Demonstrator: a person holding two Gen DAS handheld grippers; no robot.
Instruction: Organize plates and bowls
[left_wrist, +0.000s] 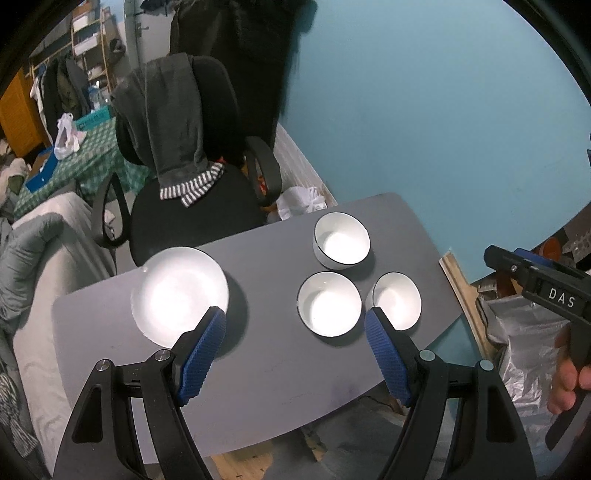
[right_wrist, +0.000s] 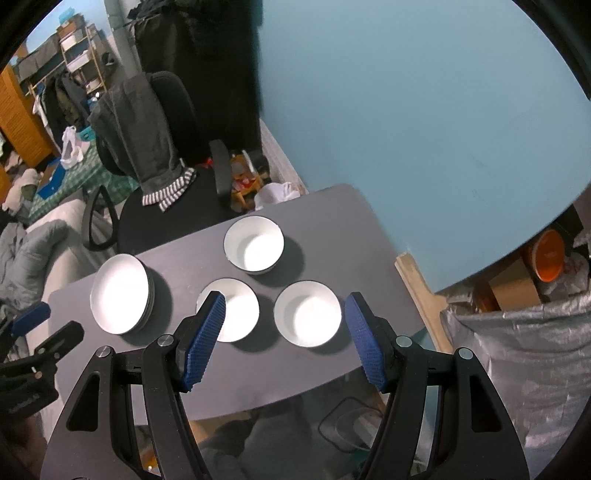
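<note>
A grey tabletop (left_wrist: 280, 387) is seen from above by both wrist cameras. On its left side a stack of white plates (right_wrist: 120, 293) is set, its layered edges visible in the right wrist view. To the right, 3 white bowls with dark rims are grouped in a triangle: a far bowl (right_wrist: 255, 245), a near-left bowl (right_wrist: 232, 310) and a near-right bowl (right_wrist: 308, 314), set close together but apart. The left hand-held gripper (left_wrist: 295, 325) is held above the tabletop with its blue pads wide apart and nothing between them; 1 pad overlaps the plates in view, the other the near-right bowl. The right hand-held gripper (right_wrist: 284, 314) is likewise held open and empty above the near bowls. A black chair (left_wrist: 199, 206) draped with grey cloth is seen beyond the tabletop, before a blue wall (left_wrist: 424, 110).
</note>
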